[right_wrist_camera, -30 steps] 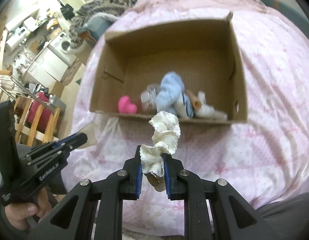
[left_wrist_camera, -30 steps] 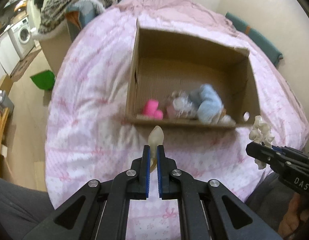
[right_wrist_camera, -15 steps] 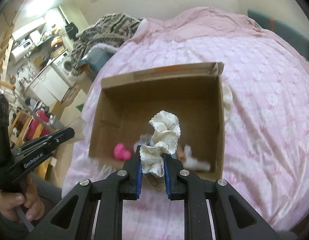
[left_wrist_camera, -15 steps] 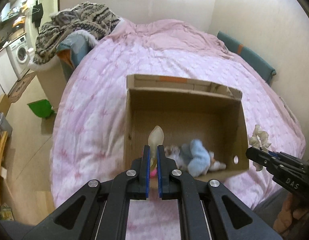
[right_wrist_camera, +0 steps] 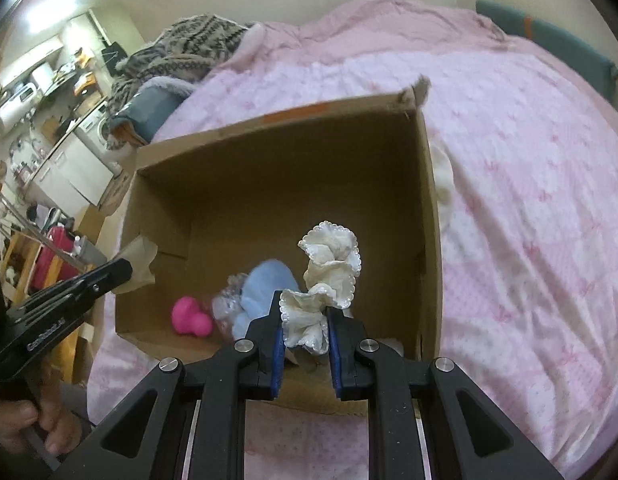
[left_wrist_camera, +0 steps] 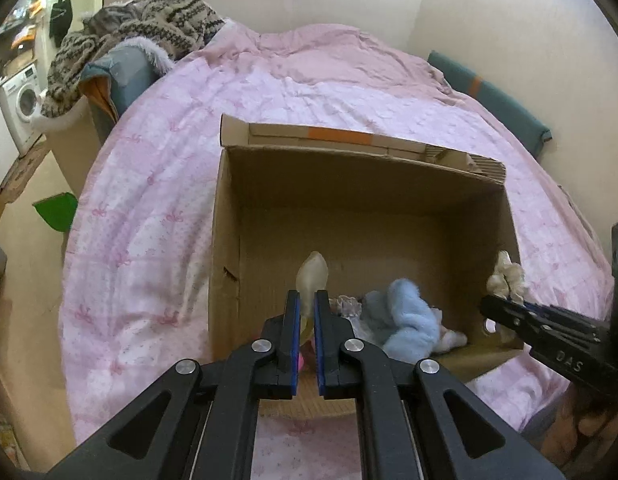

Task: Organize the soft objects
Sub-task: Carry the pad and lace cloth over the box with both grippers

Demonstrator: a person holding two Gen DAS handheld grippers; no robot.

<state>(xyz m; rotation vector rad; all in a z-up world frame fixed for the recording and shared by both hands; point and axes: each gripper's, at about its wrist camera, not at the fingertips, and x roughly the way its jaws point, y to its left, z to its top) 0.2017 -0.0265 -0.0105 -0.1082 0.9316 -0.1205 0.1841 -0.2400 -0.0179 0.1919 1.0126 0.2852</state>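
An open cardboard box (left_wrist_camera: 225, 208) (right_wrist_camera: 429, 208) sits on the pink bed. Inside lie a light blue plush (left_wrist_camera: 409, 316) (right_wrist_camera: 269, 284), a pink toy (right_wrist_camera: 191, 316) and a small frilly white item (left_wrist_camera: 349, 306). My left gripper (left_wrist_camera: 307, 300) is shut on a thin beige cloth piece (left_wrist_camera: 313, 274), held above the box's near left part; it also shows in the right wrist view (right_wrist_camera: 139, 260). My right gripper (right_wrist_camera: 305, 312) is shut on a cream ruffled scrunchie (right_wrist_camera: 329, 268), held over the box's near right side; the scrunchie also shows in the left wrist view (left_wrist_camera: 507, 278).
The pink patterned bedspread (left_wrist_camera: 157, 168) surrounds the box. A patterned knit blanket pile (left_wrist_camera: 149, 20) lies at the bed's far left. A teal cushion (left_wrist_camera: 493, 100) lines the right wall. A washing machine (left_wrist_camera: 21, 100) and a green object (left_wrist_camera: 55, 214) are on the floor at left.
Both grippers have moved forward and up over the box, still holding their items. The box now sits under the fingers instead of ahead of them.
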